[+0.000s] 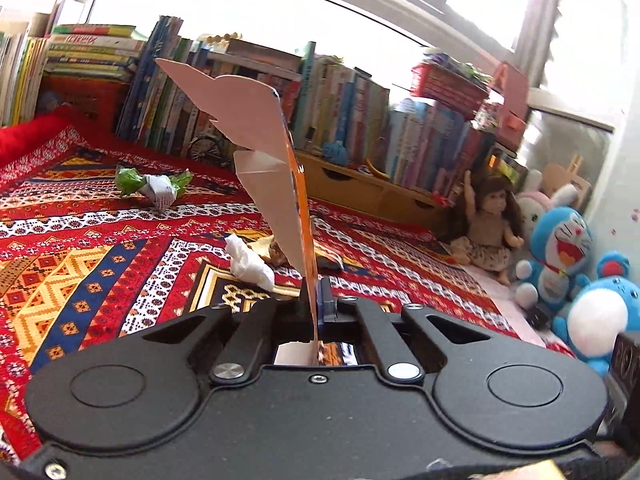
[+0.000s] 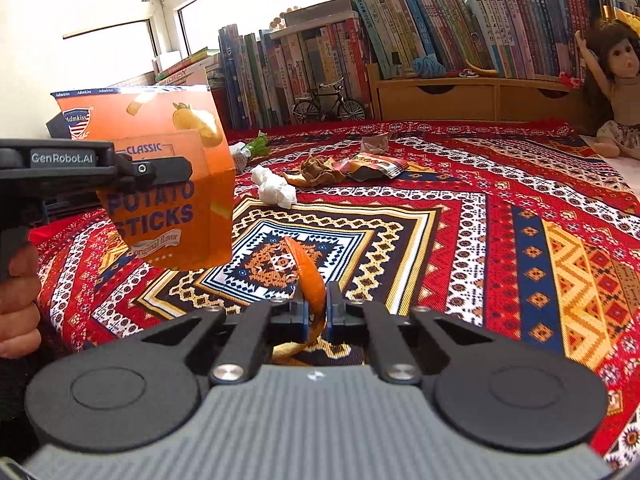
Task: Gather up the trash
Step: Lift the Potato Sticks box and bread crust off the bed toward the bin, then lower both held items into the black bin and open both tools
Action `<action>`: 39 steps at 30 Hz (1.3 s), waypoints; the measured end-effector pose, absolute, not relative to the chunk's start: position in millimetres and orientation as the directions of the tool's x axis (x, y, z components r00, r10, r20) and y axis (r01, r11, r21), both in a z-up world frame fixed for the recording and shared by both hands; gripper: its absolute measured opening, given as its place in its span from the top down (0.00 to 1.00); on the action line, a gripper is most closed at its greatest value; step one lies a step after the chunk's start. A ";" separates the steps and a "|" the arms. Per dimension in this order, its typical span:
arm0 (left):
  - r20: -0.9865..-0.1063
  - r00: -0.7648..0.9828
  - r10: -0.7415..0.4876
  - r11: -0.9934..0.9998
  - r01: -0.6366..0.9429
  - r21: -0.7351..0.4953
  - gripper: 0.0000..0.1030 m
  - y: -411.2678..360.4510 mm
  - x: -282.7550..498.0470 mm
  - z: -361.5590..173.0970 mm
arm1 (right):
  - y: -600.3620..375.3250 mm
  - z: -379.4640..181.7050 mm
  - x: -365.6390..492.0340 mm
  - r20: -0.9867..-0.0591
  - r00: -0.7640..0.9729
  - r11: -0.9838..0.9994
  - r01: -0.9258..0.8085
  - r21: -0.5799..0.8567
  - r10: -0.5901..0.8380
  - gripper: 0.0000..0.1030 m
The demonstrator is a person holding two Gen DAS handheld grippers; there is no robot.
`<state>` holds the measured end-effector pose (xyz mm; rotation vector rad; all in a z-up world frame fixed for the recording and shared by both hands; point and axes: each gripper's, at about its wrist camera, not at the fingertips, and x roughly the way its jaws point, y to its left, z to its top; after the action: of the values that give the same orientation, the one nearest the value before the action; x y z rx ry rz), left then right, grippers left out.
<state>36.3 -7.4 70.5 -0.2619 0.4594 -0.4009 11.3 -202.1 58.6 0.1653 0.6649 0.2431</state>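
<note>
We look forward along each gripper, low and close over the patterned cloth (image 1: 100,248); both views share the bookshelf (image 2: 420,32).

The flattened orange snack box (image 2: 168,176) is showing "Admkiss" on its shield badge and along its top edge, with "CLASSIC", "POTATO STICKS" and "Original flavor" running down its face. The black side of the left gripper (image 2: 160,170) crossing that box is reading "GenRobot.AI". The book spines (image 2: 400,36) are carrying print too small to read.

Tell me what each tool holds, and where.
Left tool: flattened snack box, by its lower edge. Right tool: orange peel, near its middle.
</note>
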 end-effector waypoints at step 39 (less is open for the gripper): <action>-0.797 0.307 -0.520 0.802 0.498 -0.331 0.99 -6.3 -135.3 -54.2 | -217.8 -16.3 -146.8 -0.792 0.511 0.937 -0.091 0.336 0.334 0.90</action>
<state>-135.3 -6.3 -54.2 -0.0237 1.0635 -0.6728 -146.8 -217.8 -16.3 0.2656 1.0052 0.2595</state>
